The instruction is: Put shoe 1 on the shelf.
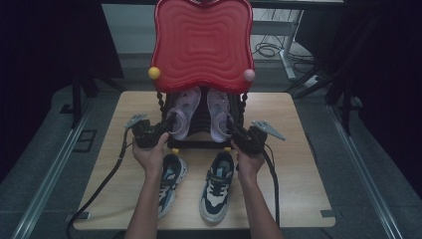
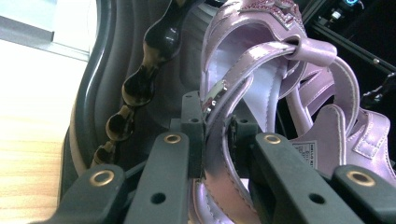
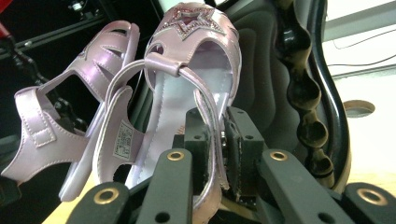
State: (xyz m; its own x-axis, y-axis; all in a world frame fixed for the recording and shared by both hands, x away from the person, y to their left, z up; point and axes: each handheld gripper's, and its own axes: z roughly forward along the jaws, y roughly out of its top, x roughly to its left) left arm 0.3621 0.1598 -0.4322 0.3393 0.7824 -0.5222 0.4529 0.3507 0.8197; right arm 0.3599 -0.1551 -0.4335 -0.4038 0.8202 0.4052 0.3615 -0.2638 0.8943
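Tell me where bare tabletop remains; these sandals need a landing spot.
Bare table lies right of the right sneaker, and left of the left sneaker. It is crowded between the rack and the sneakers.

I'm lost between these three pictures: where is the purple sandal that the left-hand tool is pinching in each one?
High view: the left sandal leans on the black rack, centre, left of its twin.
Left gripper view: it fills the middle, its heel edge clamped in the left gripper.
Right gripper view: it hangs at the left, beyond the twin.
Shared landmark: the rack's beaded black post.
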